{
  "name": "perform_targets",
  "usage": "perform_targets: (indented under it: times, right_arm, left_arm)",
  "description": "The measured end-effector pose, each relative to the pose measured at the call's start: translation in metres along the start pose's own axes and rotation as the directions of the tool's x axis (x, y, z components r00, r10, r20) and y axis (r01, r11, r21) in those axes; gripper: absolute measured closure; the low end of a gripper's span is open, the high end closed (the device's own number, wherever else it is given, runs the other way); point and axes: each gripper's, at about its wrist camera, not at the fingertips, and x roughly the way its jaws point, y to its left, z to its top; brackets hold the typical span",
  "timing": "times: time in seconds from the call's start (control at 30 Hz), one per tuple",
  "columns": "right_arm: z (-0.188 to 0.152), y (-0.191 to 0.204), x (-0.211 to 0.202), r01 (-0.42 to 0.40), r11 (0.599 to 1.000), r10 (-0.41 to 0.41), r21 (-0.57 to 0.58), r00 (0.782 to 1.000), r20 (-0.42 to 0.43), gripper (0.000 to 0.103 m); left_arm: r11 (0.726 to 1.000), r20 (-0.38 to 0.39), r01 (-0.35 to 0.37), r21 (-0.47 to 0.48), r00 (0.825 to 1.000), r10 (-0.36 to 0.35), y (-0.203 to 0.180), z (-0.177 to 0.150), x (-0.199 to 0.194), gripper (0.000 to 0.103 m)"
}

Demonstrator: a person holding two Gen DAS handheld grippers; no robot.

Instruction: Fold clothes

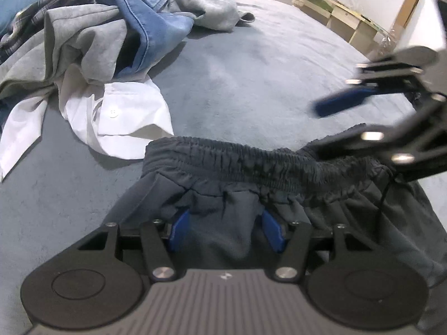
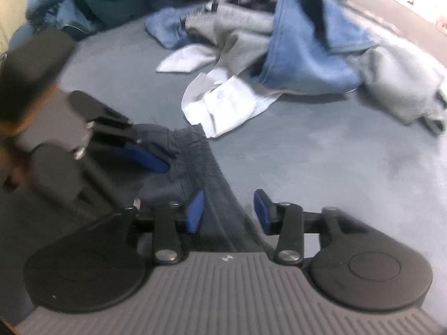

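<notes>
While the dark shorts [image 1: 251,173] lie with their gathered waistband stretched across just ahead of it, the left gripper [image 1: 225,230] stands with its blue pads apart and dark cloth bunched up between them. Whether those pads press the cloth or only straddle it cannot be told from the left wrist view. Up and to the right of it the right gripper [image 1: 343,103] hangs above the far end of the waistband, blurred, with nothing seen in its jaws. Beyond the left gripper and off to its left sits the heap still to be done: a white shirt [image 1: 123,117] nearest, a grey garment [image 1: 83,42] over it, a blue denim piece [image 1: 151,28] on top. All of it rests on the grey-blue bed cover [image 1: 265,69].

In the right wrist view, the right gripper [image 2: 229,212] is released. Its pads stand well apart and the waistband of the shorts [image 2: 201,162] runs up between them, nearer the left-hand pad, with a clear gap on the other side. The left gripper [image 2: 145,153] shows ahead and to the left, its blue finger against the bunched cloth at the other end. The pile lies further off, ahead and to the right.

As a judgement, the task is early. The shorts are spread but no neat fold shows on them, no folded stack is visible, and the whole heap waits untouched.
</notes>
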Motion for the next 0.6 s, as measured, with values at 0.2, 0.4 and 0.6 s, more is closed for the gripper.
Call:
perform_targets:
  times: [0.2,0.4,0.6]
  right_arm:
    - [-0.044,-0.024,-0.027,0.055,0.992,-0.068,-0.11,0.99,-0.121,0.061]
    - [-0.052,-0.043,-0.017,-0.019,0.983,-0.019,-0.181,0.979,-0.204,0.063]
    - [-0.058,-0.043,0.002,-0.135,0.945,0.034,-0.298,0.946,-0.322,0.063]
  left_arm:
    - [0.999,-0.01,-0.027,0.031,1.0,0.027,-0.004,-0.002,0.001,0.044]
    - [0.998,-0.02,-0.044,0.04,0.999,0.044,-0.005,-0.001,0.003,0.044]
    - [0.997,-0.024,-0.052,0.054,0.998,0.053,-0.006,-0.001,0.003,0.044]
